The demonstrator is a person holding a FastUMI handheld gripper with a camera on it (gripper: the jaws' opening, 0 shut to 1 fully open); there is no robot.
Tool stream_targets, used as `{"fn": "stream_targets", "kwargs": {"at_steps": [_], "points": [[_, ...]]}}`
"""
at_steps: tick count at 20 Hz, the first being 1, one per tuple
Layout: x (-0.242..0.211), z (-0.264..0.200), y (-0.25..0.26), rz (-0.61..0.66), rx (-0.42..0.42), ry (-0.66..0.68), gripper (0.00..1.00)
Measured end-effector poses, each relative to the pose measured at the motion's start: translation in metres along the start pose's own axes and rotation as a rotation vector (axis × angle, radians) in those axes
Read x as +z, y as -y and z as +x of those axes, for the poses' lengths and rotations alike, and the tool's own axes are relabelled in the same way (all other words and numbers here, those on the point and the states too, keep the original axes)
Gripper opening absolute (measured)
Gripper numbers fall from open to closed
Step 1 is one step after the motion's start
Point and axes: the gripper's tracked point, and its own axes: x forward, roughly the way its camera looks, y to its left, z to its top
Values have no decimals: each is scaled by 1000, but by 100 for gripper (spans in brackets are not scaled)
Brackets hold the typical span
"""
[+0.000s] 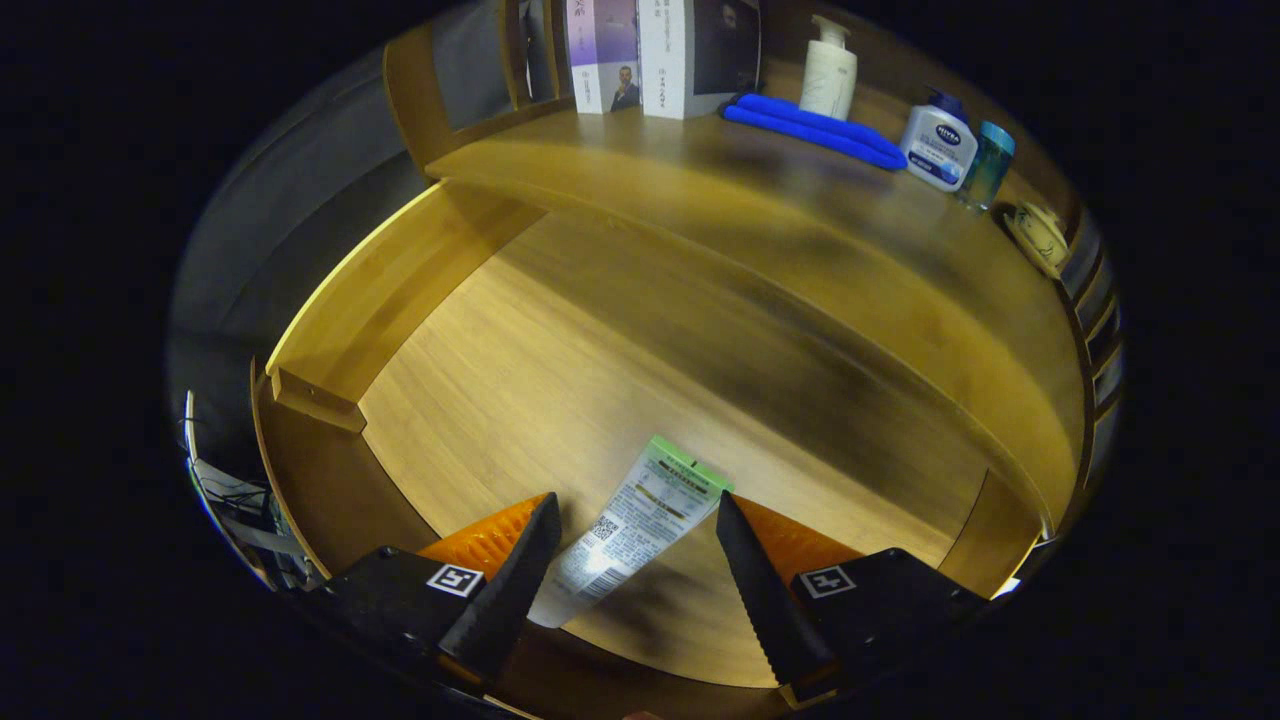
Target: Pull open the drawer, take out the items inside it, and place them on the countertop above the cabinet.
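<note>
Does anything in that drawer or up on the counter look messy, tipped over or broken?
Nothing stands out. The white squeeze tube with a green end lies slantwise on the wooden drawer floor, between the gripper's open fingers. The white pump bottle stands upright on the wooden countertop.

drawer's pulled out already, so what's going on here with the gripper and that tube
A person is working a handheld gripper over the open drawer. Its fingers are spread, with a white and green tube lying flat on the drawer bottom between them, not yet clamped. The countertop above already carries a blue cloth, a white pump bottle, another bottle and some boxes. The tube has yet to go up there.
</note>
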Motion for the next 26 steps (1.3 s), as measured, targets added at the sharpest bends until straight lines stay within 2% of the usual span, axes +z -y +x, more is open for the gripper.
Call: {"fn": "stream_targets", "kwargs": {"at_steps": [3,9,13,15,16,18,19,20,23,26], "points": [[-10,8,1,-20,-6,-39,98],[-22,12,-6,-23,48,-126,97],[-24,16,-5,-12,62,-162,73],[-24,16,-5,-24,54,-157,53],[-27,15,-5,-39,54,-167,51],[-29,13,-3,-76,28,-159,38],[-27,10,-2,-88,20,-153,38],[-24,13,-1,-95,3,-129,22],[-22,5,7,-100,-25,-100,21],[-13,-6,3,-85,-9,-42,21]]}}
